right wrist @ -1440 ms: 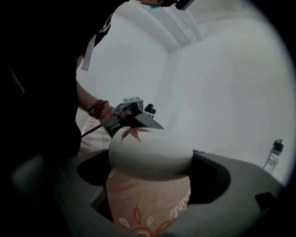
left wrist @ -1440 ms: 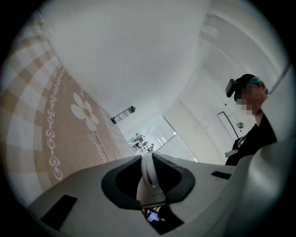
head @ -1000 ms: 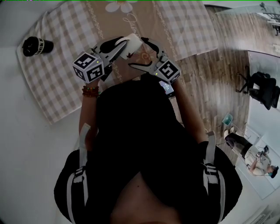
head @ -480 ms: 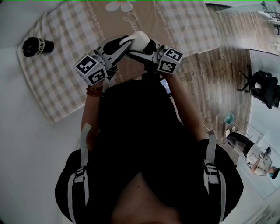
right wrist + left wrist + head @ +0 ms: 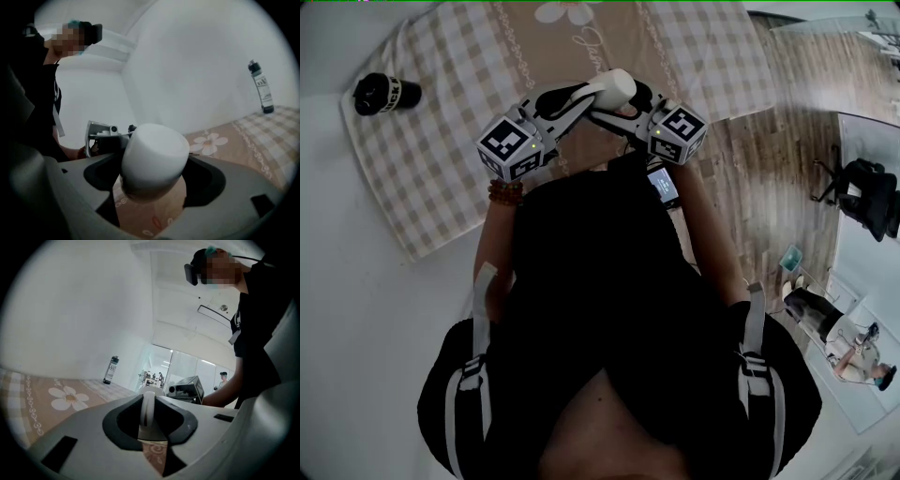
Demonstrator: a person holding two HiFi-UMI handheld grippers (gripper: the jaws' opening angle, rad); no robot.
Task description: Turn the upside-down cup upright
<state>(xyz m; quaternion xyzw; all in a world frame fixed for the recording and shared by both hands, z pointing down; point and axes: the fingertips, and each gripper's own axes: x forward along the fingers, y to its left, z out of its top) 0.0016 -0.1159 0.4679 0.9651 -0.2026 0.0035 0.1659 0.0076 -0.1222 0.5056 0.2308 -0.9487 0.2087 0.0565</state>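
1. Closest to me, my dark top fills the lower half of the head view. A beaded bracelet sits on my left wrist.
2. My left gripper is clamped on a thin white strip of the cup. I can't tell whether that strip is the handle or the rim. The jaws stand nearly together, with only that strip between them.
3. My right gripper meets the same cup from the other side. Its jaws have just been closing and are set wide, with the cup's body between them. Both jaws sit against its sides, and I can see no gap.
4. The cup is white and is held between my two grippers over the cloth. It is tipped so that its closed base faces the right gripper's camera. Its mouth points away, out of sight.
5. The cloth lies beneath the cup. It is checked, with a tan middle band printed with white daisies and scrolls, and it is spread on a white table.
6. A black bottle stands on the cloth's far left corner, well apart from the cup. It is upright in both gripper views.
7. Past the table there is a wood floor and a dark chair. Farthest off, in the left gripper view, people stand in a bright glass-walled room.
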